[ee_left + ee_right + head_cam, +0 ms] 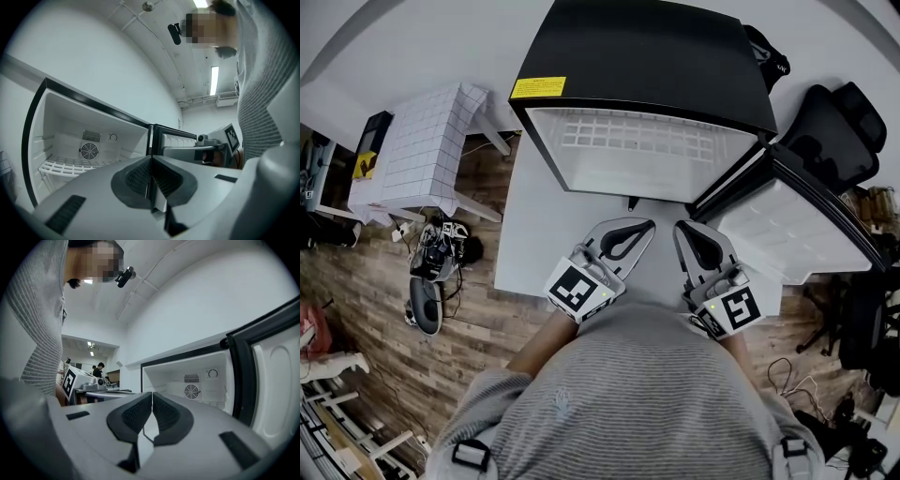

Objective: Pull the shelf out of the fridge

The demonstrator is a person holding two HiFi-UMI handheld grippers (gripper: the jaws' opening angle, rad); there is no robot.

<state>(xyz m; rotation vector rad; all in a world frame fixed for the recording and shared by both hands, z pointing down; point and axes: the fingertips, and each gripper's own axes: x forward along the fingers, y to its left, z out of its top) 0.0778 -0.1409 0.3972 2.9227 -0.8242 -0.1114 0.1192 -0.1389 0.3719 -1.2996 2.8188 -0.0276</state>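
Note:
A black mini fridge [647,56] stands on a white table [525,244], its door [797,225] swung open to the right. A white wire shelf [637,141] lies inside it; in the left gripper view the shelf [65,167] sits low, under a round fan [88,151]. Both grippers hover side by side in front of the opening, apart from the fridge. My left gripper [643,226] [151,160] is shut with nothing in it. My right gripper [681,226] [152,395] is also shut and empty. In the right gripper view the shelf [216,404] peeks out beside the door's edge [239,376].
A small table with a white checked cloth [422,150] stands to the left. A black office chair [834,131] is behind the open door. Cables and shoes [431,272] lie on the wood floor. People stand far back in the room [99,369].

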